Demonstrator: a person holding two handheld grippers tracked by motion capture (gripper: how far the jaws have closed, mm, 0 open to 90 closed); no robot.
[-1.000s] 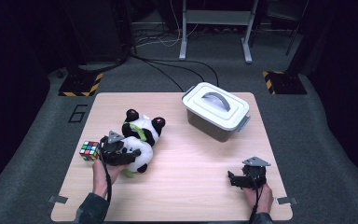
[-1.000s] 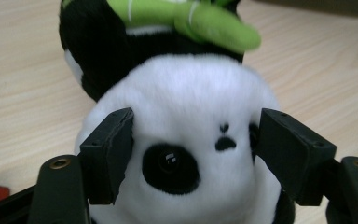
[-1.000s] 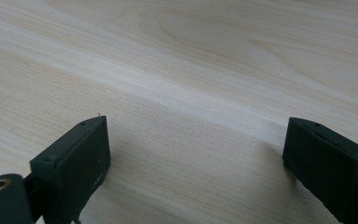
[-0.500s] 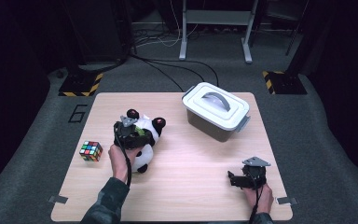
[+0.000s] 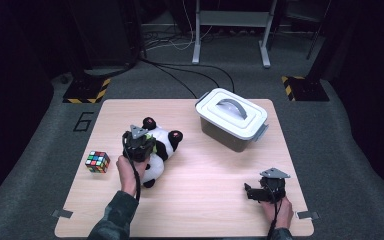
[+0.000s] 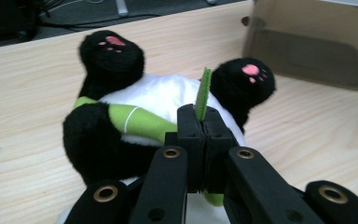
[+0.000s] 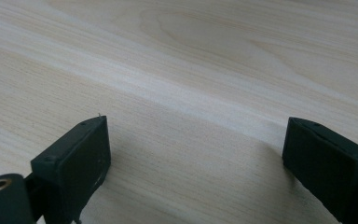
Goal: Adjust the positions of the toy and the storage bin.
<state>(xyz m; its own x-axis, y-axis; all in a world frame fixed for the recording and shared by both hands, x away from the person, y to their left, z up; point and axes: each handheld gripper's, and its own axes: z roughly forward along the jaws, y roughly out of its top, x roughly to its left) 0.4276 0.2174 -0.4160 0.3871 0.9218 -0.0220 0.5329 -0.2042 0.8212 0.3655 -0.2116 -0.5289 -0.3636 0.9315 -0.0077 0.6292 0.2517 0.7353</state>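
On the wooden table (image 5: pixel 205 190), left of centre, the plush panda (image 6: pixel 168 100) lies on its back. My left gripper (image 6: pixel 204 122) has just been closing and now pinches its thin green leaf (image 6: pixel 203 93). My right gripper (image 7: pixel 193 149) rests near the table's front edge, jaws wide apart.

The left gripper (image 6: pixel 203 122) moves from beside the cube (image 5: pixel 97 161) onto the panda (image 6: pixel 158 100), and its jaws close on the green leaf (image 6: pixel 203 93).
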